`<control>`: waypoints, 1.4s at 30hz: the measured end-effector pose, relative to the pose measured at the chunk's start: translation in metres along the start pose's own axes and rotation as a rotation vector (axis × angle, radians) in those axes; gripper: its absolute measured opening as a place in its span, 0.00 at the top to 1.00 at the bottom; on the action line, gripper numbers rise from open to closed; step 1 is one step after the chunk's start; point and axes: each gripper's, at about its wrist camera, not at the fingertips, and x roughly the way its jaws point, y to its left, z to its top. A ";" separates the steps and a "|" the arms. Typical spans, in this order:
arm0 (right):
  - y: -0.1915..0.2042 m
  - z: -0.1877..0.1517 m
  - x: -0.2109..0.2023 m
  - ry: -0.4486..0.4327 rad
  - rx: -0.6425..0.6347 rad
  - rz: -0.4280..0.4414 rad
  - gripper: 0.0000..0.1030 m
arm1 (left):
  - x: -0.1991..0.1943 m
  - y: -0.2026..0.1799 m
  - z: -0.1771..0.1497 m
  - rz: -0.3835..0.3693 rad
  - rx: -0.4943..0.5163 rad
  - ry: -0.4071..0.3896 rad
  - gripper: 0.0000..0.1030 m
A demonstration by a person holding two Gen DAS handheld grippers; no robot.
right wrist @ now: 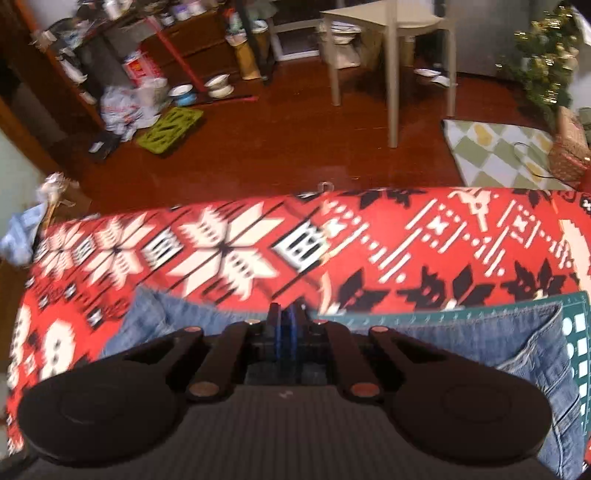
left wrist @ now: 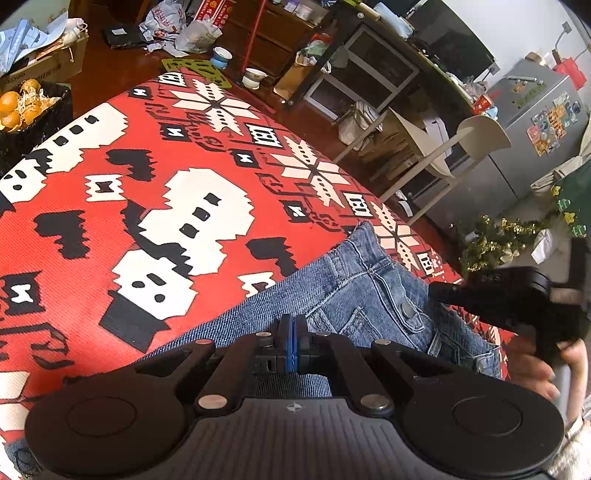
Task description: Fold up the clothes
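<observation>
"KONKA" — printed on the cardboard box (left wrist: 44, 68); nothing else legible.

Red, white and black patterned tablecloth (left wrist: 110, 155) covering the table, black basket of oranges (left wrist: 22, 107) at its far left corner, green cutting mat (right wrist: 576, 332) near the right edge, beige plastic chair (right wrist: 391, 22) on dark wooden floor (right wrist: 295, 147), grey fridge (left wrist: 535, 122) beyond.

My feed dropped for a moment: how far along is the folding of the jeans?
Early stage. Done: the jeans lie on the red patterned cloth, partly over a green cutting mat. In hand: the left gripper and the right gripper both look shut at the denim, though the pinched fabric itself is hidden. Left: no tidy fold shows yet; the waistband is rumpled, so the folding remains.
</observation>
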 end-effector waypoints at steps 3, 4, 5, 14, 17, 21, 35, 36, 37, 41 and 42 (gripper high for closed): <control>0.001 0.006 -0.004 0.008 0.031 0.007 0.94 | 0.000 0.000 0.001 -0.002 -0.001 -0.001 0.99; 0.001 0.006 -0.012 -0.005 0.031 0.040 0.94 | 0.000 0.001 0.001 -0.003 -0.004 -0.001 0.99; 0.001 0.004 -0.019 -0.013 0.027 0.067 0.92 | 0.000 0.001 0.001 -0.004 -0.007 0.000 0.99; 0.013 -0.008 -0.017 0.015 -0.034 0.049 0.99 | -0.002 0.000 0.001 0.000 -0.001 -0.006 0.99; 0.012 0.000 -0.009 0.025 -0.017 0.031 0.99 | -0.006 0.000 0.003 0.007 0.005 -0.022 0.99; 0.004 -0.001 -0.035 0.035 -0.023 0.069 0.94 | -0.012 0.006 0.008 -0.061 -0.030 -0.023 0.99; -0.011 -0.039 -0.042 0.076 -0.020 0.037 0.98 | -0.009 -0.005 0.003 -0.030 0.023 -0.016 0.99; -0.009 -0.038 -0.046 0.066 -0.017 0.045 0.98 | -0.008 -0.005 0.003 -0.029 0.019 -0.014 0.99; -0.008 -0.038 -0.051 0.062 -0.015 0.065 0.98 | -0.007 -0.004 0.002 -0.029 0.015 -0.012 0.99; 0.004 -0.051 -0.050 0.083 -0.045 0.108 0.98 | -0.002 -0.004 0.001 -0.030 0.013 0.006 0.99; 0.007 -0.054 -0.044 0.088 -0.061 0.089 0.98 | -0.002 -0.005 0.000 -0.025 0.021 0.006 0.99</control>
